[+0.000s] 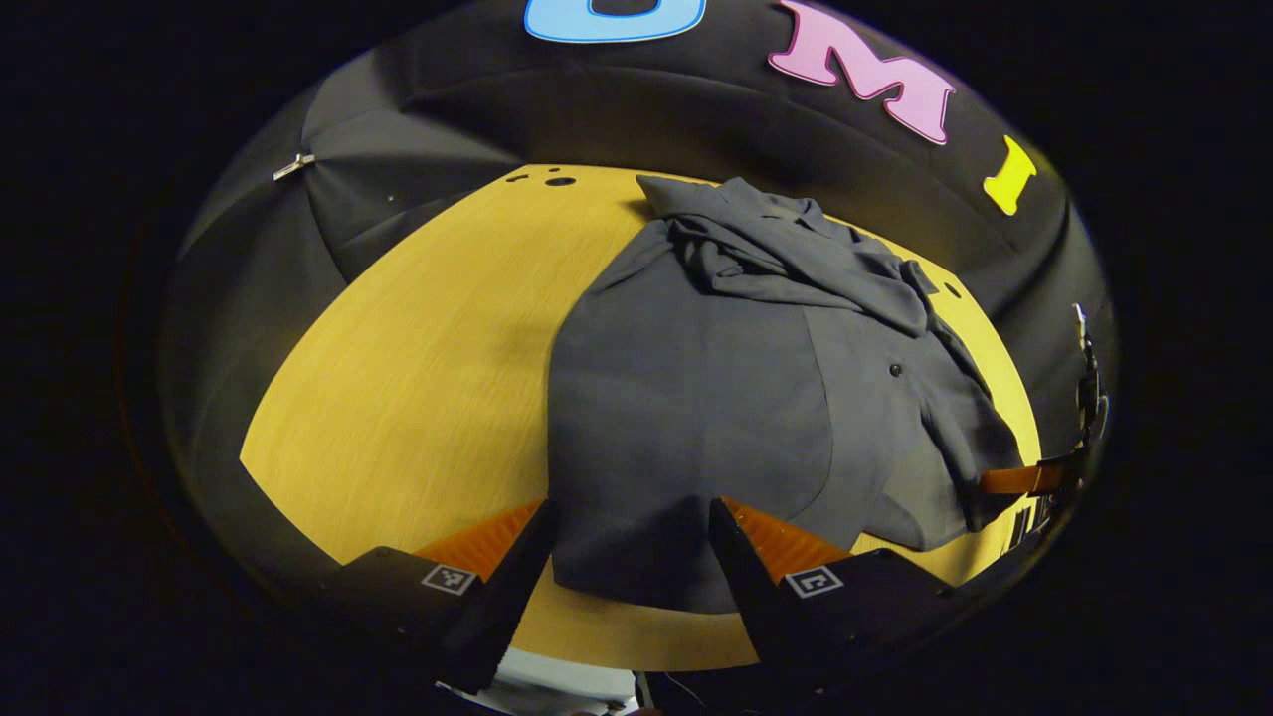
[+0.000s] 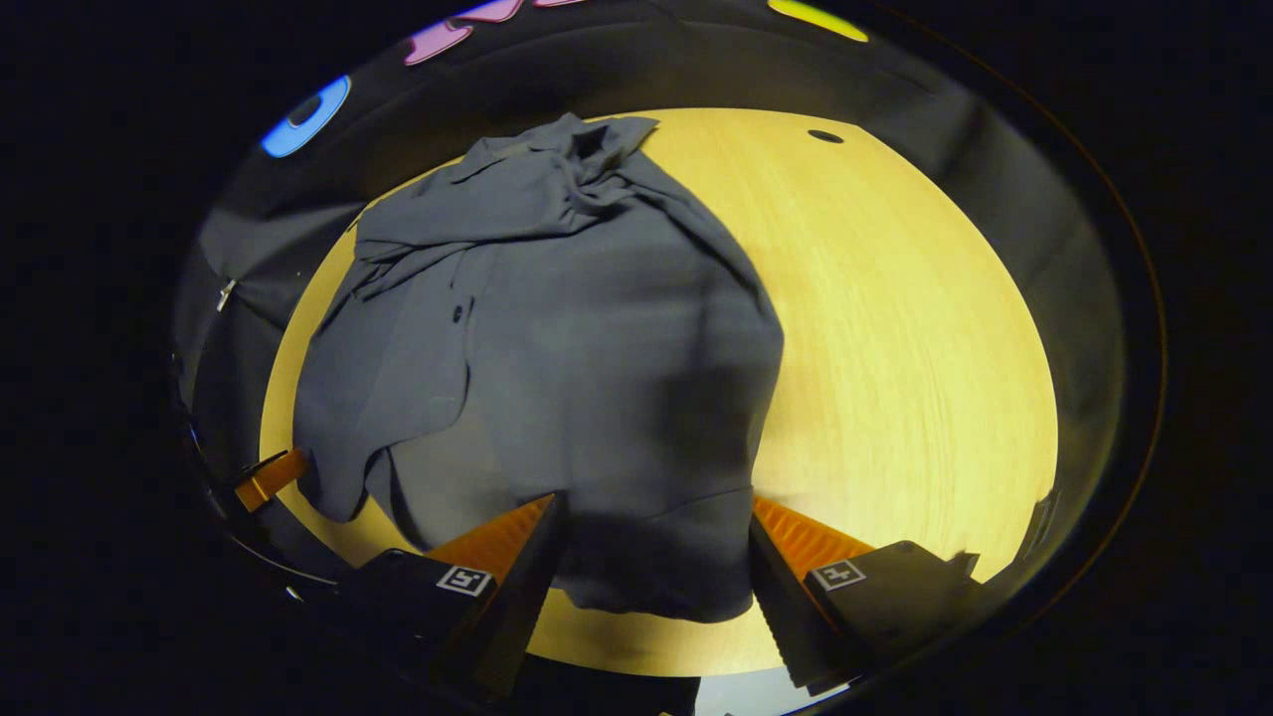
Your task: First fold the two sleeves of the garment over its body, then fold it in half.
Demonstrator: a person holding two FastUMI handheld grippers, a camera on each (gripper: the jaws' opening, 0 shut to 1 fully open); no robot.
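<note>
A dark grey buttoned garment [image 1: 696,398] lies on the yellow wooden table [image 1: 418,378], collar end far from me, with rumpled sleeve cloth [image 1: 786,264] piled over its upper body. Its near hem lies between the wide-apart fingers of my left gripper [image 1: 629,512], which is open. In the right gripper view the same garment [image 2: 597,338] spreads ahead, and its hem sits between the spread fingers of my open right gripper [image 2: 656,507]. The right gripper [image 1: 1034,479] also appears at the garment's right edge in the left gripper view. The left gripper [image 2: 269,477] appears at the left in the right gripper view.
Bare tabletop stretches left of the garment [image 1: 398,418] and right of it [image 2: 915,348]. Small holes [image 1: 560,181] mark the table's far end. Black cloth wall surrounds the table, with a metal clip [image 1: 293,166] on it. The table's near edge runs just under both grippers.
</note>
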